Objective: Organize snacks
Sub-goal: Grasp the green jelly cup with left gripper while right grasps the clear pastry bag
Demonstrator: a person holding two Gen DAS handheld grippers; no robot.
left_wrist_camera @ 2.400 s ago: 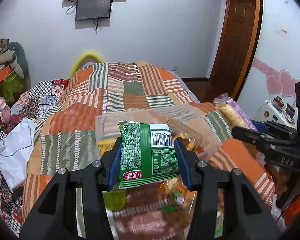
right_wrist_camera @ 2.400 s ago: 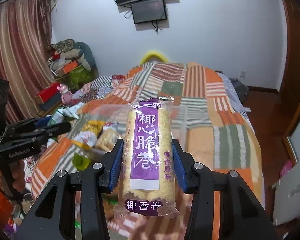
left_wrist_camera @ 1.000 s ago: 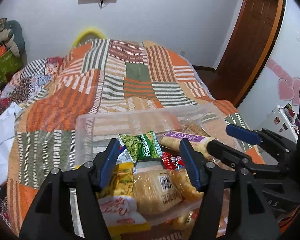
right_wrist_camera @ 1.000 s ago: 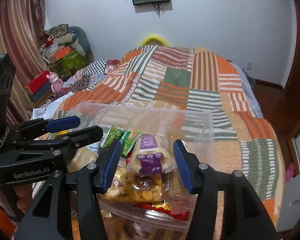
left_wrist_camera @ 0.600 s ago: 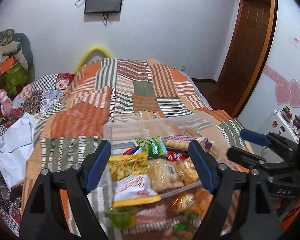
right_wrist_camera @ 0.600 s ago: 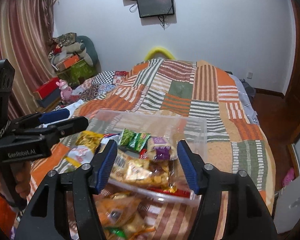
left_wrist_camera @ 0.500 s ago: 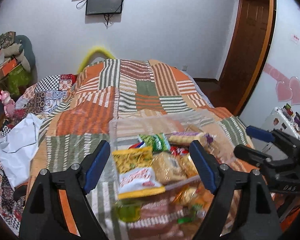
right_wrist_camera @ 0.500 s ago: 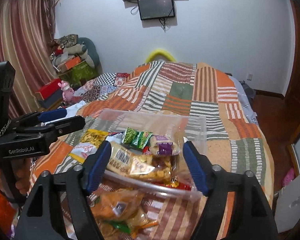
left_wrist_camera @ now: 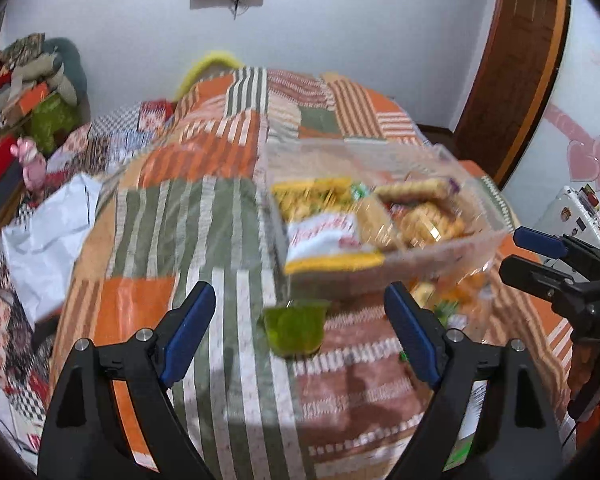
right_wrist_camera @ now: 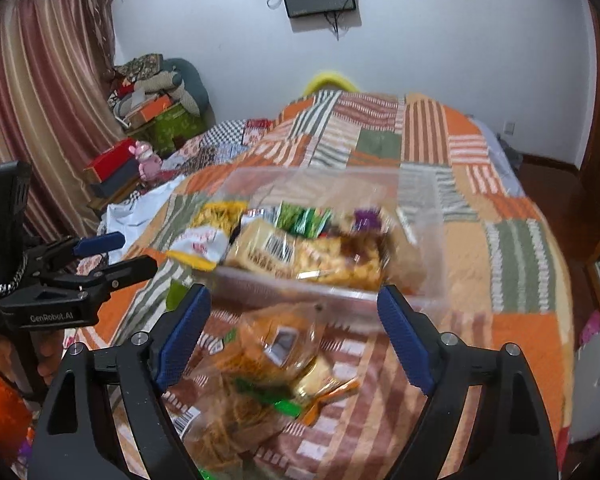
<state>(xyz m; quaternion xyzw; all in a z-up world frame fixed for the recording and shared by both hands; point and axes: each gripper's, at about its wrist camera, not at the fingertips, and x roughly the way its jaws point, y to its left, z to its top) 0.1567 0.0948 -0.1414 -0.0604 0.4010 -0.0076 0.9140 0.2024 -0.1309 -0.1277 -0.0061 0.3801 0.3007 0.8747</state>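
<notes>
A clear plastic bin sits on the patchwork bed, filled with several snack packs, among them a white and yellow bag and a purple-labelled roll pack. It also shows in the right wrist view. My left gripper is open and empty, above a green jelly cup lying in front of the bin. My right gripper is open and empty, above a pile of orange snack bags in front of the bin.
The patchwork quilt covers the bed. A white plastic bag lies at the bed's left edge. Boxes and a pink toy are stacked by the curtain on the left. A wooden door stands at the right.
Both grippers let go of their packs, the green one and the purple roll one, into the bin. They have since pulled back and opened wide, and now hang over the loose snacks in front of it.
</notes>
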